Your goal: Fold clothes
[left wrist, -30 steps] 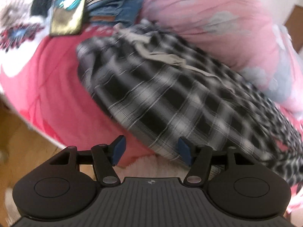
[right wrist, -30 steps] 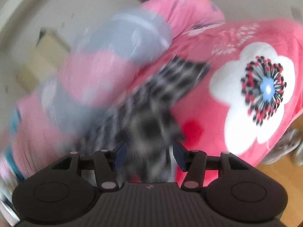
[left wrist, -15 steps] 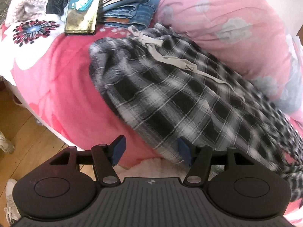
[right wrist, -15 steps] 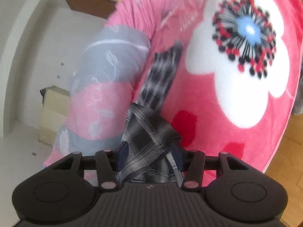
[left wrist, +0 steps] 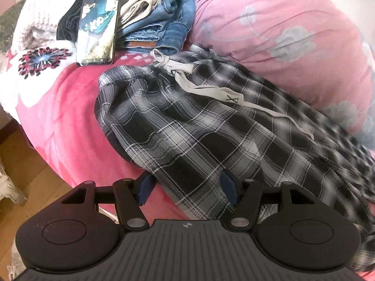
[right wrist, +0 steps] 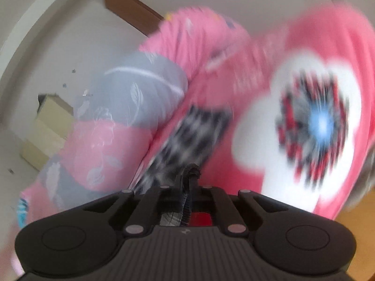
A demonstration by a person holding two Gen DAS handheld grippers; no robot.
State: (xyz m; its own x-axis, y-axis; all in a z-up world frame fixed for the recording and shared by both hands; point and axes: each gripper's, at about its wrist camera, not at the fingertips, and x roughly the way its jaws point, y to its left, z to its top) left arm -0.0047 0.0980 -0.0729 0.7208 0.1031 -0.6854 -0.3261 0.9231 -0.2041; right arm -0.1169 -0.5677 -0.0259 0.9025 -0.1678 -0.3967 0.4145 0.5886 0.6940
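The right gripper [right wrist: 191,182] has just snapped together on a hem of the black-and-white plaid drawstring trousers [left wrist: 199,128]; a moment ago its jaws stood apart around that cloth. So one end is now caught and, I'd judge, ready to be drawn over for a fold. The view there is blurred, so which leg it is I can't say. The left gripper [left wrist: 186,187] hangs open over the trousers' near edge, pads apart, gripping nothing. The trousers lie spread across the pink flowered fleece blanket [left wrist: 65,107], against a pink and grey pillow [left wrist: 281,35]. A black smartphone [left wrist: 97,23] and folded blue jeans [left wrist: 164,30] crowd the waistband end.
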